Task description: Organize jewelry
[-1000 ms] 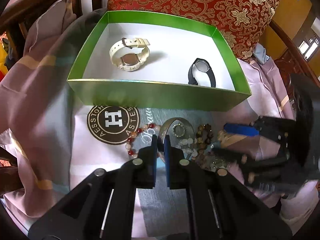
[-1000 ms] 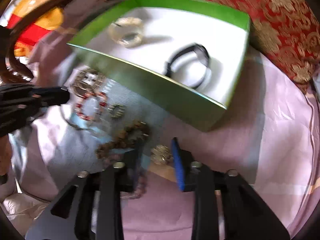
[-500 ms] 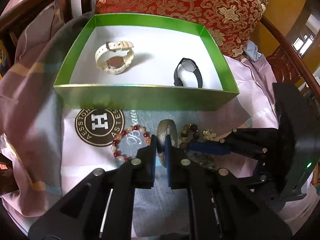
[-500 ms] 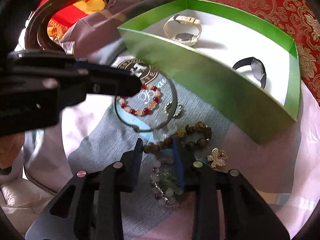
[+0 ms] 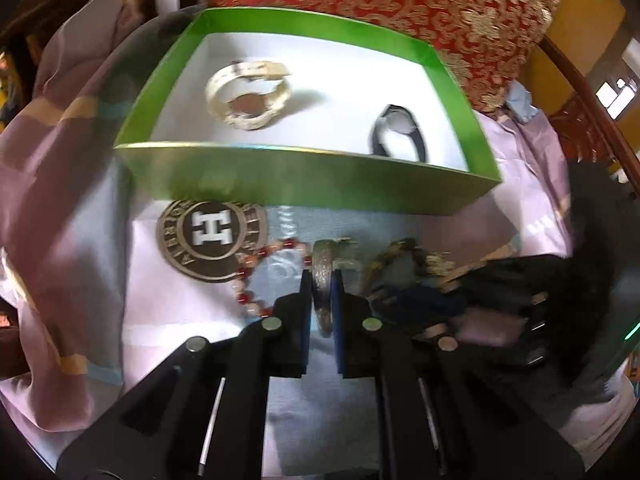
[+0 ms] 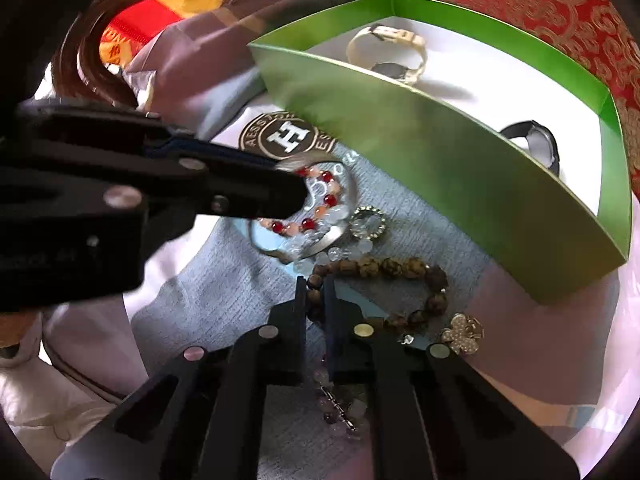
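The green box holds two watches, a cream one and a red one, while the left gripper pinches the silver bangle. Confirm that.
Not quite: the second watch is black, not red. The left wrist view shows it beside the cream watch inside the green box, and the left gripper is indeed shut on the silver bangle.

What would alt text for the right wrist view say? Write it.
The right gripper is shut on a brown bead bracelet lying on grey cloth, beside a green box holding two watches. The left gripper grips a silver bangle to the left.
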### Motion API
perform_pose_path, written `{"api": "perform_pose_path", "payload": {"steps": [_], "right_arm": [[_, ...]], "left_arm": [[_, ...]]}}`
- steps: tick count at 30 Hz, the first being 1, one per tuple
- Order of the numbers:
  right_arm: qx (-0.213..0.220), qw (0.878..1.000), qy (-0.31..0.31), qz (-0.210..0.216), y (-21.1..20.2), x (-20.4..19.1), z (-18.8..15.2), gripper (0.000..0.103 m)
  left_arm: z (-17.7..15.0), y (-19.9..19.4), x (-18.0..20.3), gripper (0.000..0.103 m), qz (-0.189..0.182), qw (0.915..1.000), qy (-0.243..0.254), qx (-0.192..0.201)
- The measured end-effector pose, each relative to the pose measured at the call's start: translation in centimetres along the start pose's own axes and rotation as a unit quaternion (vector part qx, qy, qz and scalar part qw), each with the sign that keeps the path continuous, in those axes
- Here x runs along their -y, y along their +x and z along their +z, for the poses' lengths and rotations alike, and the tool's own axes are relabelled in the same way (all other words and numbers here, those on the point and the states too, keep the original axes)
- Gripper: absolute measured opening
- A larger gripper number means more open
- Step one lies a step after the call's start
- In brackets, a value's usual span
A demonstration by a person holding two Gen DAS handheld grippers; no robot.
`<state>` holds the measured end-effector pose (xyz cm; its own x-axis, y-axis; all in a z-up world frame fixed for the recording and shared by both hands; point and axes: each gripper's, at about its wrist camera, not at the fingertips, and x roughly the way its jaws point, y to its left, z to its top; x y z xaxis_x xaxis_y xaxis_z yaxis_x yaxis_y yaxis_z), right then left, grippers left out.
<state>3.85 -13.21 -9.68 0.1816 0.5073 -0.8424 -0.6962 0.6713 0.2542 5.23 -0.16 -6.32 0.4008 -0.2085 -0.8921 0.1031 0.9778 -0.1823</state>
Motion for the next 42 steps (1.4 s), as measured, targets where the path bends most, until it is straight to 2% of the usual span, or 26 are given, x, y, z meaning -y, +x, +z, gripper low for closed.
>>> {"api": "perform_pose_path", "payload": {"steps": [5,10,15,18,19,21,26,30,33,37,40,42], "right_arm": [[0.029,0.999,0.023,-0.015,-2.3,1.8,0.3,0.007],[0.031,0.998,0.046,-0.028,-3.1,3.6,0.2,0.007],[0.041,0.997,0.058,-0.014,-4.1,4.3,0.5,0.008],[0.028,0.998,0.058,-0.024,-3.4,4.3,0.4,0.014],[0.026,0.998,0.058,-0.028,-3.3,4.4,0.3,0.019],[0.024,0.998,0.059,-0.025,-3.1,4.3,0.2,0.02],[0.036,0.998,0.039,0.02,-2.6,2.3,0.4,0.02],[0.018,0.999,0.017,-0.019,-0.2,0.8,0.6,0.02],[0.037,0.999,0.028,-0.026,0.0,1.2,0.8,0.02],[0.037,0.998,0.053,-0.005,1.0,2.6,1.5,0.02],[0.028,0.997,0.052,0.055,1.2,3.1,1.1,0.021],[0.016,0.997,0.046,0.056,1.0,2.7,1.1,0.017]], "left_arm": [[-0.4,0.5,-2.2,0.009,0.023,0.9995,-0.022,-0.008],[-0.9,0.8,-3.8,0.009,0.028,0.9989,-0.036,-0.014],[-1.2,1.5,-3.4,0.009,0.022,0.9991,-0.027,-0.022],[-1.3,2.0,-2.5,0.01,0.019,0.9993,-0.016,-0.028],[-1.4,2.2,-2.2,0.011,0.022,0.9993,-0.011,-0.029],[-1.5,2.5,-1.9,0.014,0.023,0.9993,-0.005,-0.03],[-1.6,3.1,-1.5,0.014,0.021,0.9992,0.002,-0.034],[-1.6,3.1,-1.5,0.014,0.021,0.9992,0.003,-0.034],[-1.7,3.1,-1.4,0.016,0.023,0.9992,0.003,-0.033],[-1.7,3.1,-1.4,0.016,0.024,0.9991,0.001,-0.034],[-1.8,3.0,-1.4,0.016,0.024,0.9991,0.001,-0.034],[-1.8,3.1,-1.4,0.016,0.026,0.9991,0.001,-0.034]]}}
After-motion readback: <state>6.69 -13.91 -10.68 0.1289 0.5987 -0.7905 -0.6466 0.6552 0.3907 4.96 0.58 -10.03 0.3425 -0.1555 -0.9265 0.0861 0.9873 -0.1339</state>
